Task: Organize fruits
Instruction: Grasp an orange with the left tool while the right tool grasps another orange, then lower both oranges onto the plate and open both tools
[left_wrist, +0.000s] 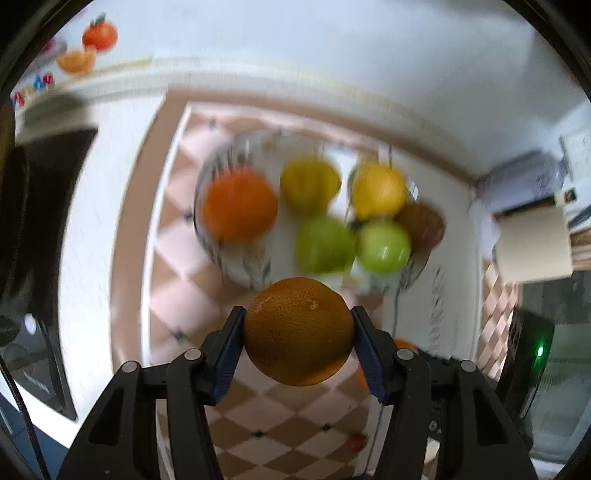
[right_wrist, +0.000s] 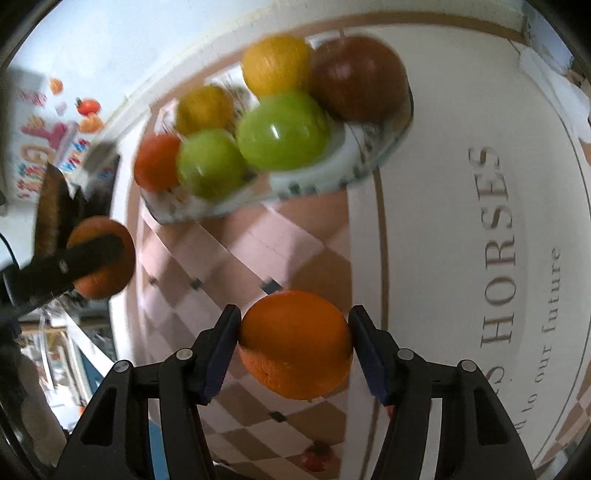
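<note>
Six fruits in 2 bowls (left_wrist: 236, 269); both tongs w/ oranges.

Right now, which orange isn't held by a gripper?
The orange in the bowl, left of the yellow fruit; nothing grips it. The other two sit clamped in grippers.

"HORSES", "to our future" on tablecloth (right_wrist: 461, 155)

Each of the 2 fisheye cameras sat just behind its own black gripper fingers, looking forward and down over a checkered pink-and-brown tablecloth (left_wrist: 192, 295). The left wrist view faced the round patterned fruit plate (left_wrist: 236, 269) from near; the right wrist view saw that same plate (right_wrist: 332, 170) from its right side.
</note>
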